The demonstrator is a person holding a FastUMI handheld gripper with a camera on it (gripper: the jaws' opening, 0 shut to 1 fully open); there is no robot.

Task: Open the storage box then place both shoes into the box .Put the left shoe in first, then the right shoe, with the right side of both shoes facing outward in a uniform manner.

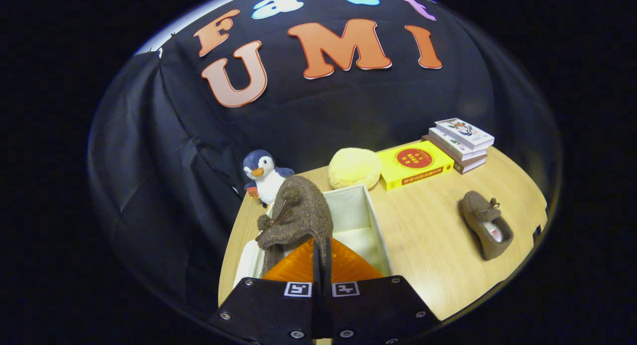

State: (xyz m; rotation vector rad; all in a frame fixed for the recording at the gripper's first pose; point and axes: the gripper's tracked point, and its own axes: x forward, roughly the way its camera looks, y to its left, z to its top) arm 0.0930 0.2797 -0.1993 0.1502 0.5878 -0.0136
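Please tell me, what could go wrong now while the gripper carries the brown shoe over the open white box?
1. The gripper pinches only a thin edge of the held shoe, which hangs over the white box; it may slip or twist, landing with the wrong side outward.
2. The shoe hangs near the box's far-left wall, so it could catch on the rim when lowered.

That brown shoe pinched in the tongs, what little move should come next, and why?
Probably lower it a little further into the open white box and only then let go. The tongs are shut on the shoe, which hangs above the box's near-left part, while the other shoe waits on the table.
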